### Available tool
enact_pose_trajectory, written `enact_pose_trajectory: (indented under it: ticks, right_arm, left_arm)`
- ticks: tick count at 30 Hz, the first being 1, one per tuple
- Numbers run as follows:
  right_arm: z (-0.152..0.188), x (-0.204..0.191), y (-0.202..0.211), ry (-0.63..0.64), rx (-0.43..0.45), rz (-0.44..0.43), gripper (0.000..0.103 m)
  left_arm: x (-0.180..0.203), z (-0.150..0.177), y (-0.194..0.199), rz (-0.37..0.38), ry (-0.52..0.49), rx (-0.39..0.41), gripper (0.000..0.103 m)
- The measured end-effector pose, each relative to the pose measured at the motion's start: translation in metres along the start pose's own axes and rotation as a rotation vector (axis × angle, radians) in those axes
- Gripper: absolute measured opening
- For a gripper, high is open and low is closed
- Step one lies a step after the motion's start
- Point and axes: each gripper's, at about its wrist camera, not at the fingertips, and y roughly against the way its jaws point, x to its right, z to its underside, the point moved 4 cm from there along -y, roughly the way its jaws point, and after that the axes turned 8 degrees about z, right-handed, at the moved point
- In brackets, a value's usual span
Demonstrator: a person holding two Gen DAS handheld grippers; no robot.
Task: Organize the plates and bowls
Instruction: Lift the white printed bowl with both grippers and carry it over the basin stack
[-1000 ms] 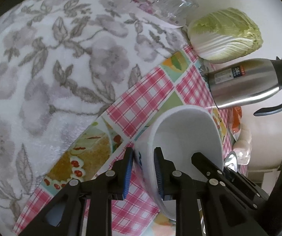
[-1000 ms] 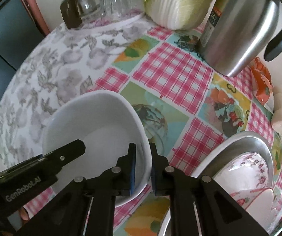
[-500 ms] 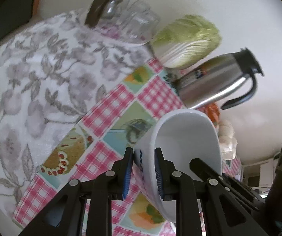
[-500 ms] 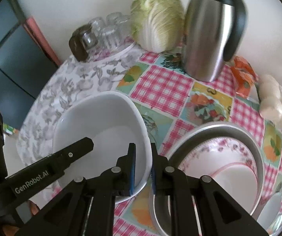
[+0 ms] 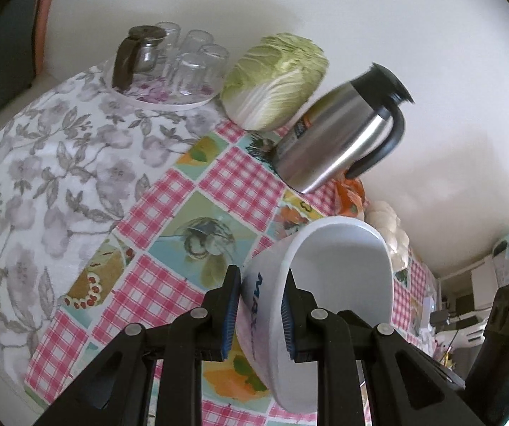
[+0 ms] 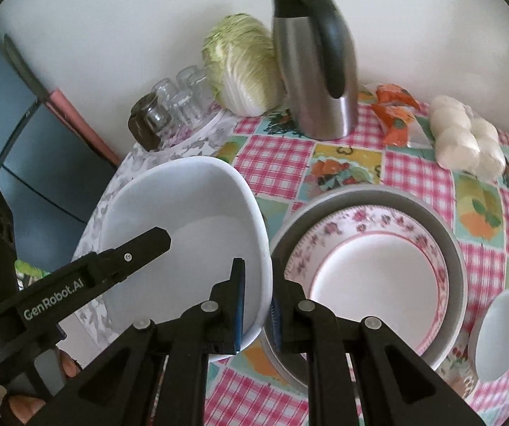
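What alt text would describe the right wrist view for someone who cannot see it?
Two black grippers pinch opposite rims of a large white bowl, held beside a floral plate nested in a grey basin. Behind stand a steel jug, a cabbage, upturned glasses and a small white plate on a checked tablecloth.

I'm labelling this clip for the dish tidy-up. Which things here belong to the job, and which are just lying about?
Job: white bowl held by both grippers, flowered plate, metal basin, small white dish.
Lying about: cabbage, steel jug, glasses, orange packet.
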Motion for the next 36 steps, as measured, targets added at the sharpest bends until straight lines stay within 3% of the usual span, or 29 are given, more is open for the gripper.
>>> enact_pose_trajectory:
  ticks: [20, 36]
  right_arm:
    - [0.035, 0.089, 0.021, -0.253, 0.035, -0.079, 0.014]
    - [0.035, 0.132, 0.022, -0.344, 0.02, -0.09, 0.016]
  left_arm:
    - [0.082, 0.044, -0.029, -0.072, -0.206, -0.058, 0.023]
    - [0.106, 0.059, -0.056, -0.057, -0.229, -0.116, 0.023]
